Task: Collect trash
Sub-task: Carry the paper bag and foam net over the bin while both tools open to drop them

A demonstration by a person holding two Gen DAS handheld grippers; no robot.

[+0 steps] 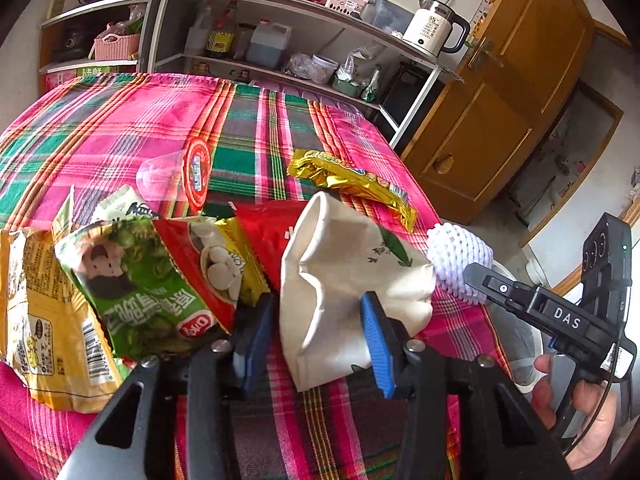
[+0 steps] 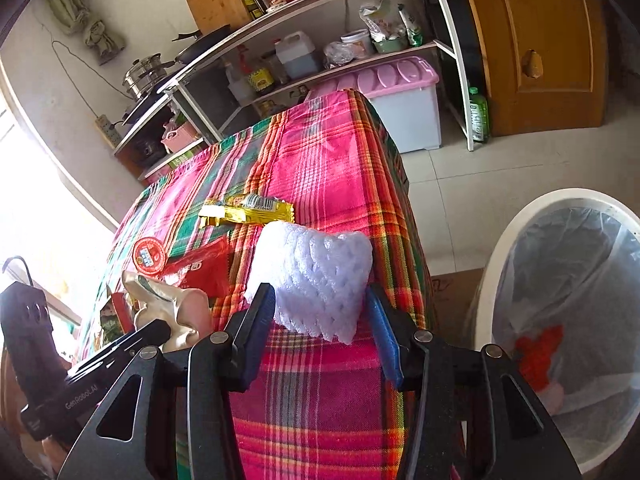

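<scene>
Now the crumpled paper cup point(image 1: 340, 280) lies mouth away, lengthwise between the left gripper point(image 1: 316, 328)'s spread fingers.

right gripper point(image 2: 320, 320) jaws straddle white foam net point(image 2: 320, 280) at cloth edge; lined bin point(image 2: 520, 240) right, red scrap inside

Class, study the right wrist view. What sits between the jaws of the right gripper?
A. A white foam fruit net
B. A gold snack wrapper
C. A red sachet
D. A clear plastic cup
A: the white foam fruit net lies between the jaws of the right gripper at the table's edge, while the gold snack wrapper lies farther back on the cloth.
</scene>
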